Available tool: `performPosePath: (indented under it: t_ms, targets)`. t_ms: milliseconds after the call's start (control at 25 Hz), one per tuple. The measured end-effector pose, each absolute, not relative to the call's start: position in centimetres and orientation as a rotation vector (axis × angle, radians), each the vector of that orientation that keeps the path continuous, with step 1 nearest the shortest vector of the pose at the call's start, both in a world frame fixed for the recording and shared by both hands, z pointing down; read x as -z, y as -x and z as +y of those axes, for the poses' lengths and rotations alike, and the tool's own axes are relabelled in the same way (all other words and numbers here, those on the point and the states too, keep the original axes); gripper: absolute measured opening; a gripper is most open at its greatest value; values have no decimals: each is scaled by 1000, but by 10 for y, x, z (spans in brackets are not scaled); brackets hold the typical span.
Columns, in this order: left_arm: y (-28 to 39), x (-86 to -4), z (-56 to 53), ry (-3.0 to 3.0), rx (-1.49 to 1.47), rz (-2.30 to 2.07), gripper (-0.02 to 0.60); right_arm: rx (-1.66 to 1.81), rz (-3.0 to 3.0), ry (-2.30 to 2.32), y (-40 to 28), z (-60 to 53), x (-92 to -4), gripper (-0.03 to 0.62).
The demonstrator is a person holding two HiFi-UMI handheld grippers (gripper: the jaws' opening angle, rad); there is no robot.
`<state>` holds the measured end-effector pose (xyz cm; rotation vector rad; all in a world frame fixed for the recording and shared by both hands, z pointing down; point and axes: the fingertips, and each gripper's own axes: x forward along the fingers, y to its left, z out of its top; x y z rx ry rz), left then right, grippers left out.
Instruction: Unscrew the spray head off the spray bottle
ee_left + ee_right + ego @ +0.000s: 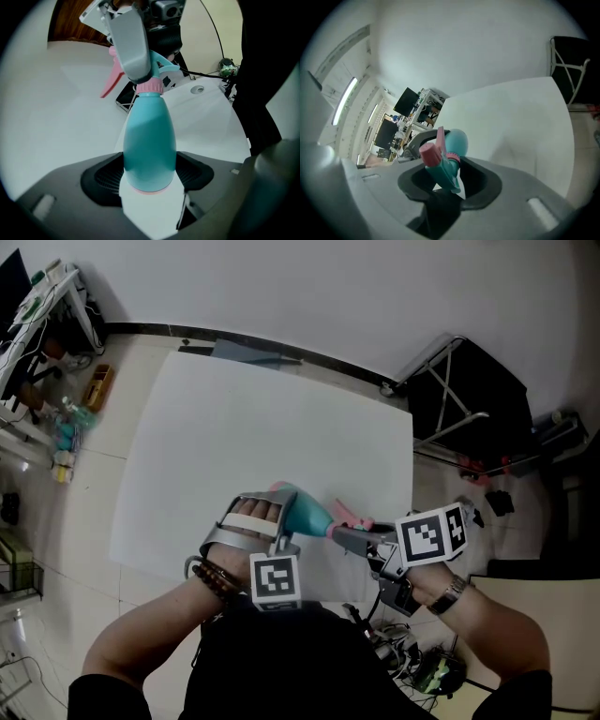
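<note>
A teal spray bottle [305, 509] is held over the near edge of the white table, lying roughly level between my two grippers. My left gripper [284, 514] is shut on the bottle's wide lower body [150, 140], with the base sitting between the jaw pads. A pink collar [149, 86] joins the body to the teal spray head [446, 171], which has a pink nozzle [427, 153] and a pink trigger [111, 78]. My right gripper [345, 536] is shut on that spray head, and one of its grey fingers [131, 42] lies across it.
The white table [234, 427] stretches away behind the bottle. A black folding frame [459, 399] stands at its far right corner. Shelves with clutter [37, 324] line the left wall. Cables and small gear [422, 662] lie on the floor at the lower right.
</note>
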<state>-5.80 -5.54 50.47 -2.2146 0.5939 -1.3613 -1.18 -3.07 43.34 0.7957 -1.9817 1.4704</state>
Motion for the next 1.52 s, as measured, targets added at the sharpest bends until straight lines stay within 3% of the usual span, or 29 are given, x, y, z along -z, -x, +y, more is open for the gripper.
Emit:
performPosePath:
  t_ms: [160,240,440,1040,1520]
  targets:
    - [59,-509,-53,2239,1370,572,373,-1332,-2044,-759,13,-32,-427,118]
    - [58,-511,-52,2278,1368,570,373,-1242,-2084,-725,15,-32,-421,188]
    - [61,-518,-50,2388,1369,565,373,-1076,-2156,-700,11,-36,-406,246]
    - [57,-525,-47,3050,1015,490,374,53,-2216,-471,16,-25,-371,255]
    - [65,-567,-69,3070,922,806,374,22,-2265,-606,35,-22,-396,252]
